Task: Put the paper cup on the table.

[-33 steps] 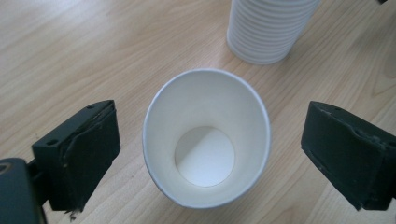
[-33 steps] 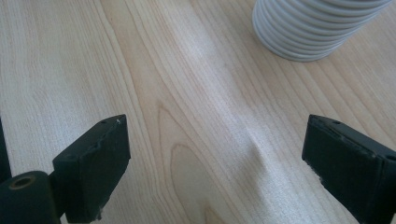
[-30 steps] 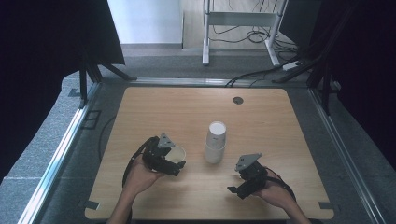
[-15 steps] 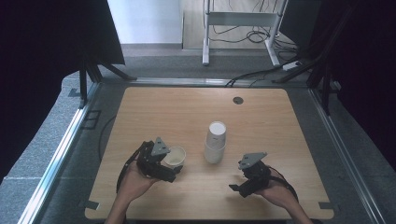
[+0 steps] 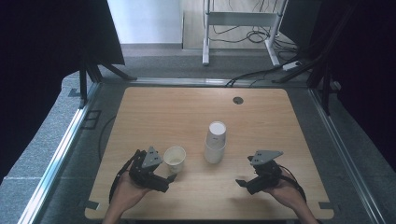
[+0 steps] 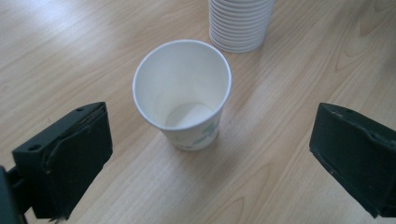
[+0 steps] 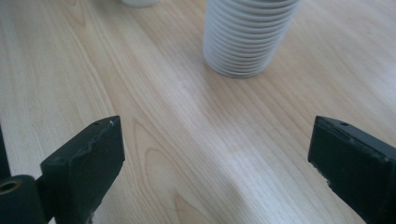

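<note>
Jaws on both left gripper (image 6: 205, 163) and right gripper (image 7: 212, 163) spread wide, nothing held; single paper cup (image 6: 183, 93) upright on table (image 5: 154, 112) beside cup stack (image 5: 215, 142), probably light, thin-walled, crushable — pinch gently mid-wall.

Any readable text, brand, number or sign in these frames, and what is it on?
No readable text anywhere.
Single paper cup: a faint green print low on its side, too blurred to tell whether it holds letters.
Stack of paper cups: plain white, no print seen.
Wooden table: no label; the dark round spot near the far edge bears no legible mark.
</note>
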`<action>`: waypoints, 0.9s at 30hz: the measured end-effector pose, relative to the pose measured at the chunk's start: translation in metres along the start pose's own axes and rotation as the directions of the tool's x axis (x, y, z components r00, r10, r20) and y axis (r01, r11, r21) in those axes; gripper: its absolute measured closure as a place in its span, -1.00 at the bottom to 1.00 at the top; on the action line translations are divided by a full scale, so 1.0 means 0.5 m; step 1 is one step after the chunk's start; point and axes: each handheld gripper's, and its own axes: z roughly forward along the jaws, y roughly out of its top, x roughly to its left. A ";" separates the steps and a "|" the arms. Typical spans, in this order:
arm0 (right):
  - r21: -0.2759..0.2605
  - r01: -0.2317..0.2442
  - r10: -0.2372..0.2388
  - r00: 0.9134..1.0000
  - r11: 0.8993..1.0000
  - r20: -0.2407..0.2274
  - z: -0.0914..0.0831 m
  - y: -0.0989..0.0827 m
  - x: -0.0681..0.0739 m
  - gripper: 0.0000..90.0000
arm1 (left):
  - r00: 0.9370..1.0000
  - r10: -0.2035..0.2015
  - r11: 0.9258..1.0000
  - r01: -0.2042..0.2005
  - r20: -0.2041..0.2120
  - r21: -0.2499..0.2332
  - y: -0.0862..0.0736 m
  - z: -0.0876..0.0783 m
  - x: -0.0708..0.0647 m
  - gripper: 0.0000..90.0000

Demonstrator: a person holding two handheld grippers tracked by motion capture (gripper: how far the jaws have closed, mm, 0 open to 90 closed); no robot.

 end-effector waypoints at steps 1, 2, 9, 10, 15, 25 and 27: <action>-0.007 -0.005 0.005 1.000 1.000 0.005 -0.004 -0.003 -0.002 -0.92 | 1.000 -0.003 1.000 0.003 0.001 -0.003 -0.003 -0.001 0.000 -1.00; -0.012 -0.011 0.011 1.000 1.000 0.010 -0.008 -0.006 -0.005 -0.93 | 1.000 -0.006 1.000 0.006 0.003 -0.006 -0.007 -0.002 -0.001 -1.00; -0.022 -0.050 0.051 0.998 0.998 0.046 -0.033 -0.034 -0.023 -0.95 | 1.000 0.008 1.000 -0.008 0.002 0.003 -0.038 0.002 -0.004 -1.00; -0.025 -0.056 0.058 0.997 0.998 0.055 -0.036 -0.039 -0.026 -0.96 | 1.000 0.010 1.000 -0.010 0.001 0.010 -0.043 0.003 -0.004 -1.00; -0.020 -0.086 0.088 0.993 0.996 0.082 -0.047 -0.064 -0.039 -0.98 | 1.000 0.014 0.999 -0.013 -0.010 0.048 -0.069 0.015 -0.004 -1.00; 0.079 -0.136 0.124 0.983 0.988 0.137 -0.031 -0.119 -0.067 -0.98 | 0.998 0.050 0.983 -0.044 -0.030 0.179 -0.101 0.054 -0.005 -1.00; 0.099 -0.143 0.128 0.981 0.985 0.146 -0.024 -0.129 -0.072 -0.98 | 0.999 0.049 0.981 -0.045 -0.019 0.190 -0.106 0.061 -0.005 -1.00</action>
